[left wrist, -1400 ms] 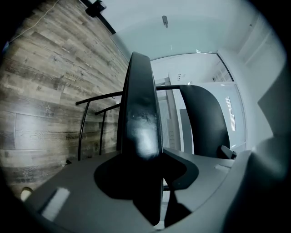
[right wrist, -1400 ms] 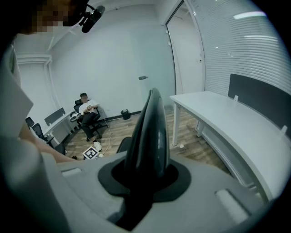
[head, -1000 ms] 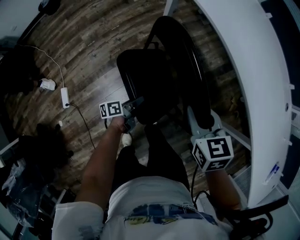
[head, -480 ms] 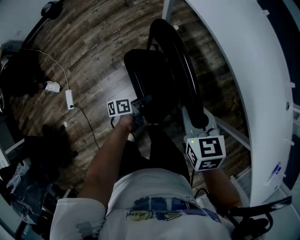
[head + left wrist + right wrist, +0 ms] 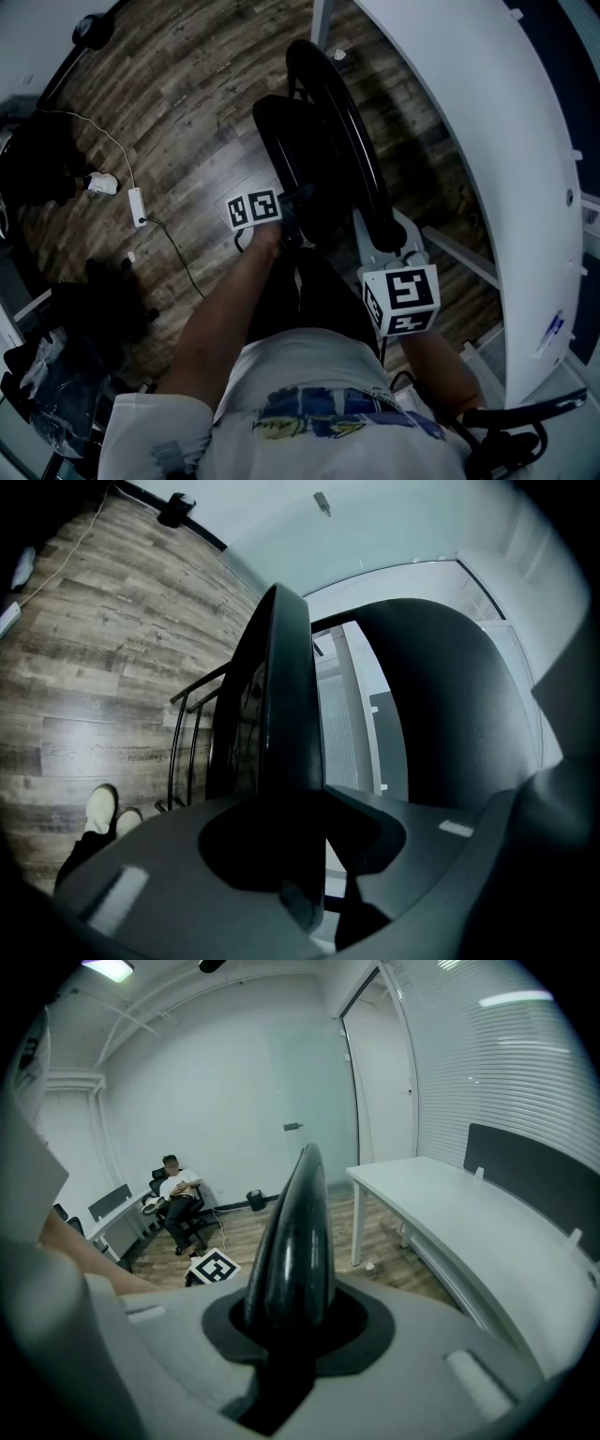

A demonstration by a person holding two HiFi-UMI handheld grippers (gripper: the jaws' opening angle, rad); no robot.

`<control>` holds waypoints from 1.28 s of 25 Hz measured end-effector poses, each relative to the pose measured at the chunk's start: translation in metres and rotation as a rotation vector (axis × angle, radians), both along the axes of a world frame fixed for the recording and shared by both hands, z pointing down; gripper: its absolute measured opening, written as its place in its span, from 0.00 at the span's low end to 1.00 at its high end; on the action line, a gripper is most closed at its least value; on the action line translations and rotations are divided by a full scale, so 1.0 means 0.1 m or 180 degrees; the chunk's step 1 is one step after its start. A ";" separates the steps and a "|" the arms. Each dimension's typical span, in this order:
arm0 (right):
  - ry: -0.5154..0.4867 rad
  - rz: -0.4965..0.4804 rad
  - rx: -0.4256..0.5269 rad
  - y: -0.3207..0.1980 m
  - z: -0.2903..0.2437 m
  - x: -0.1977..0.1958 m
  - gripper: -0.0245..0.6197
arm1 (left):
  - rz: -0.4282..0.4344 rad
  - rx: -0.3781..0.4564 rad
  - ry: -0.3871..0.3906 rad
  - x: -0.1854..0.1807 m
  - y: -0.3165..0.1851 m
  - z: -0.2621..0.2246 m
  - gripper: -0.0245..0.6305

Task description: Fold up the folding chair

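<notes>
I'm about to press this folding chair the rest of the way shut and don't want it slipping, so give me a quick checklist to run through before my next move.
1. Left gripper jaws on the seat edge: ok, closed on it.
2. Right gripper jaws on the backrest top: ok, closed on it.
3. Seat flat against the backrest: not ok, raised but a gap remains.
4. White table clear of the chair: ok, it stands apart on the right.
5. Power strip clear of the chair: ok, off to the left.
6. Shoes clear of the frame bars: cannot tell, they look close.
</notes>
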State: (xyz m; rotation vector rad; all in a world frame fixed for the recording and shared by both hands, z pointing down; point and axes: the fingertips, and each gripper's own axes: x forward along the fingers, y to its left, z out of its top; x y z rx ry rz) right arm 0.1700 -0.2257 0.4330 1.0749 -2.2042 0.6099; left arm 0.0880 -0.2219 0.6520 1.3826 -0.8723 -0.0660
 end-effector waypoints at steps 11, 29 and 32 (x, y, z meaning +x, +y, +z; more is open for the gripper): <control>0.0088 0.0135 0.0063 -0.01 -0.12 -0.22 0.15 | 0.0187 -0.0113 -0.0258 0.17 -0.21 -0.18 0.23; 0.0086 0.0120 0.0063 -0.32 -0.44 -0.59 0.14 | 0.0242 -0.0413 -0.0577 0.12 -0.57 -0.50 0.22; 0.0045 0.0018 0.0086 -0.48 -0.47 -0.47 0.14 | 0.0118 -0.0425 -0.0629 0.20 -0.75 -0.53 0.22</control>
